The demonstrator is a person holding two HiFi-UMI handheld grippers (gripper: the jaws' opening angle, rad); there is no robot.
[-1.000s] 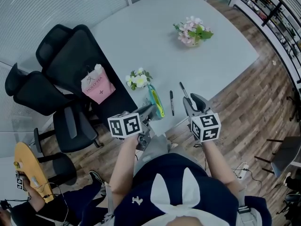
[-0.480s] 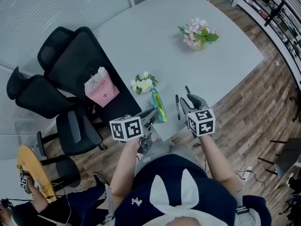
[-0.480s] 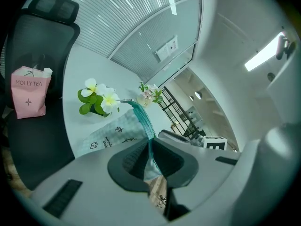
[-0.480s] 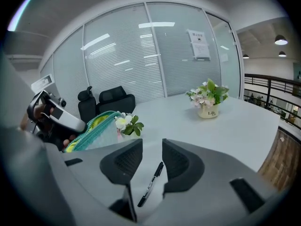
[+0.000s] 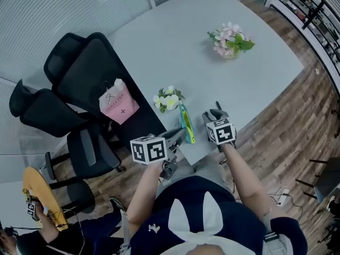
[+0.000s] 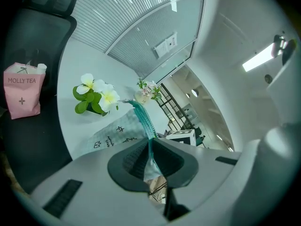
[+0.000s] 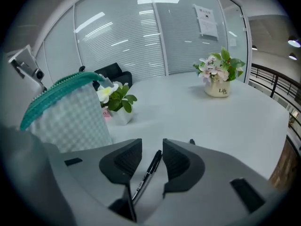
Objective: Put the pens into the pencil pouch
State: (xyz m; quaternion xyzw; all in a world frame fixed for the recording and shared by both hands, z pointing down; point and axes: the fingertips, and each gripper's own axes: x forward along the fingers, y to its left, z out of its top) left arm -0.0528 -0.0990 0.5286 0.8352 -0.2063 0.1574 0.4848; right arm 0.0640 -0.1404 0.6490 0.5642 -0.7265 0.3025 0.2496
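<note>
The pencil pouch, pale checked cloth with a teal zip, stands on its edge near the table's front edge. My left gripper is shut on its lower end; in the left gripper view the cloth runs in between the pads. My right gripper is lowered to the table just right of the pouch. Its jaws are opening, and a black pen lies between them untouched. Past the right jaw the tip of a second pen shows. The pouch rises at the left.
A small pot of white flowers stands right behind the pouch, and a pot of pink flowers is at the far side of the table. Black chairs at the left carry a pink paper bag.
My right gripper has dropped to the table over the pens, which it now hides in the head view. The left gripper still holds the pouch in the same place.
</note>
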